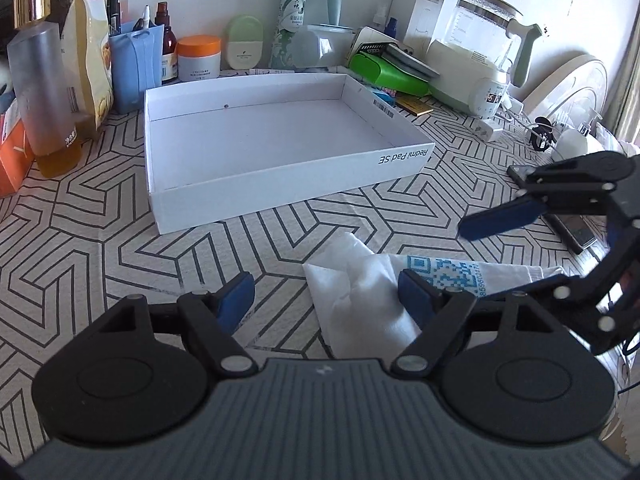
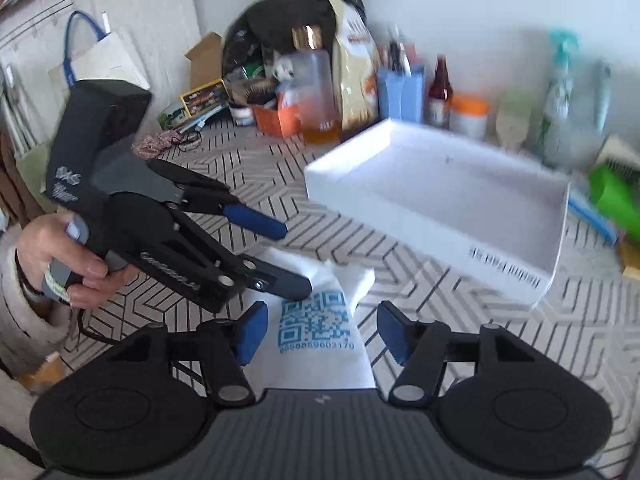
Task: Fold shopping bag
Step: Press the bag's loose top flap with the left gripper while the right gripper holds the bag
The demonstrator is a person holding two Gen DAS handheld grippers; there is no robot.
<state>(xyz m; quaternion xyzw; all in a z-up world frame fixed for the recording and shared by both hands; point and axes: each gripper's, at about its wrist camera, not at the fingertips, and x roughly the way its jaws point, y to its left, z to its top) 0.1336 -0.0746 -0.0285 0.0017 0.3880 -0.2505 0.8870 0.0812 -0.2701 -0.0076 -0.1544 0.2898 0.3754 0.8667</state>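
The shopping bag [image 1: 360,292] is white with a blue QR code print and lies folded into a narrow strip on the patterned tablecloth; it also shows in the right wrist view [image 2: 320,336]. My left gripper [image 1: 326,294] is open over the bag's left end, holding nothing. It also shows in the right wrist view [image 2: 298,258], with its lower finger close above the bag. My right gripper [image 2: 320,330] is open above the QR code end, empty. It also shows at the right of the left wrist view [image 1: 516,244].
A shallow white box lid [image 1: 400,160] stands just behind the bag. Bottles, jars and a blue pen holder [image 1: 136,64] line the back wall. A glass kettle [image 1: 488,52] and green case [image 1: 384,72] stand at the back right. A dark phone [image 1: 568,224] lies right.
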